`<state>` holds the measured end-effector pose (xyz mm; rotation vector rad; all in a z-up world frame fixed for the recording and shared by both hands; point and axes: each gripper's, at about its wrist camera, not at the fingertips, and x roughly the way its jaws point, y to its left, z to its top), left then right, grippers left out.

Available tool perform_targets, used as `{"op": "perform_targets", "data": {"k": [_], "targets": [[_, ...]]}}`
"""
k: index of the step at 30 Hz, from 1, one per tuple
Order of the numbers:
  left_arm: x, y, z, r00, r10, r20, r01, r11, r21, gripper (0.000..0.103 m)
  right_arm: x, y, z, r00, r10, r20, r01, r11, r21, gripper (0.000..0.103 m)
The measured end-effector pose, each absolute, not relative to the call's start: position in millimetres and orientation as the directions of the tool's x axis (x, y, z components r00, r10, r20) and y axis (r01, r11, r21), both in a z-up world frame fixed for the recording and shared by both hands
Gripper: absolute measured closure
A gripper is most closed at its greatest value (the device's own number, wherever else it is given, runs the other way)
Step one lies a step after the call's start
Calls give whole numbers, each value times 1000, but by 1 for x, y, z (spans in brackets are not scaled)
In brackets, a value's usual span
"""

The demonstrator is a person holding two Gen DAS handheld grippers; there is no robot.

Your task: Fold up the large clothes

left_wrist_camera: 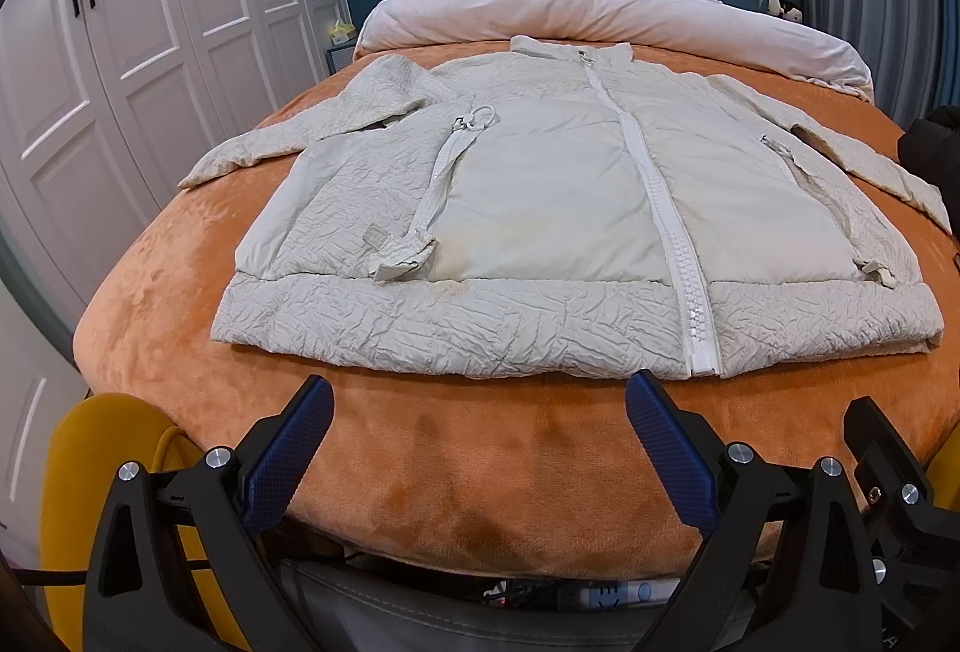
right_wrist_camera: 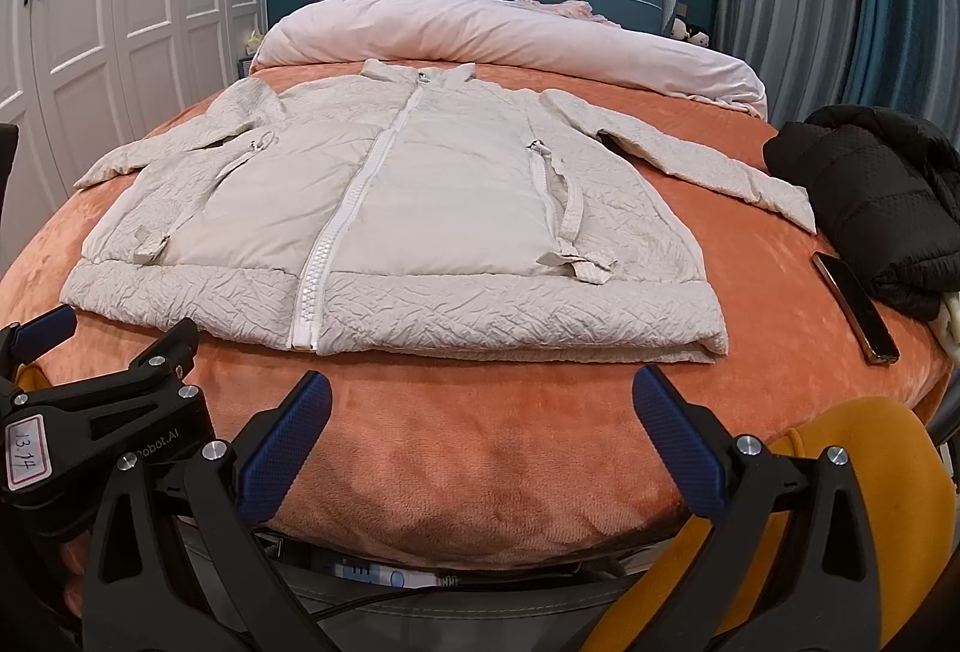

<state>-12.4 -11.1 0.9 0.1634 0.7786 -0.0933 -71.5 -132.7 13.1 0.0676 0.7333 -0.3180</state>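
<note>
A pale cream padded jacket [left_wrist_camera: 540, 208] [right_wrist_camera: 384, 220] lies flat and zipped on the orange bed cover, front up, hem toward me, both sleeves spread out sideways. My left gripper [left_wrist_camera: 480, 394] hovers just short of the hem, left of the white zipper [left_wrist_camera: 672, 244], open and holding nothing. My right gripper [right_wrist_camera: 480, 394] also stands open and empty, a little short of the hem's right half. The left gripper's body [right_wrist_camera: 90, 400] shows at the left edge of the right wrist view.
A black jacket [right_wrist_camera: 870, 208] is bundled at the bed's right side, with a phone [right_wrist_camera: 855, 304] beside it. A rolled pink duvet [right_wrist_camera: 498, 40] lies across the head of the bed. White wardrobes [left_wrist_camera: 132, 52] stand left; a yellow chair [right_wrist_camera: 840, 502] sits at the bed's foot.
</note>
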Motion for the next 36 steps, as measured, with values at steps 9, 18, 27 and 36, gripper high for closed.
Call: {"op": "perform_targets", "data": {"k": [9, 18, 27, 36], "targets": [[-13, -12, 1, 710, -22, -704, 143, 983, 114, 8, -71, -132, 13, 697, -262, -667, 309, 950, -50, 5], [-13, -12, 1, 709, -22, -704, 144, 983, 114, 9, -72, -133, 13, 697, -262, -668, 309, 950, -50, 5], [-13, -12, 1, 710, -22, -704, 143, 983, 114, 9, -71, -133, 13, 697, -260, -669, 308, 950, -48, 5], [-13, -12, 0, 710, -22, -703, 143, 983, 114, 10, -71, -133, 13, 697, -260, -669, 309, 950, -49, 5]]}}
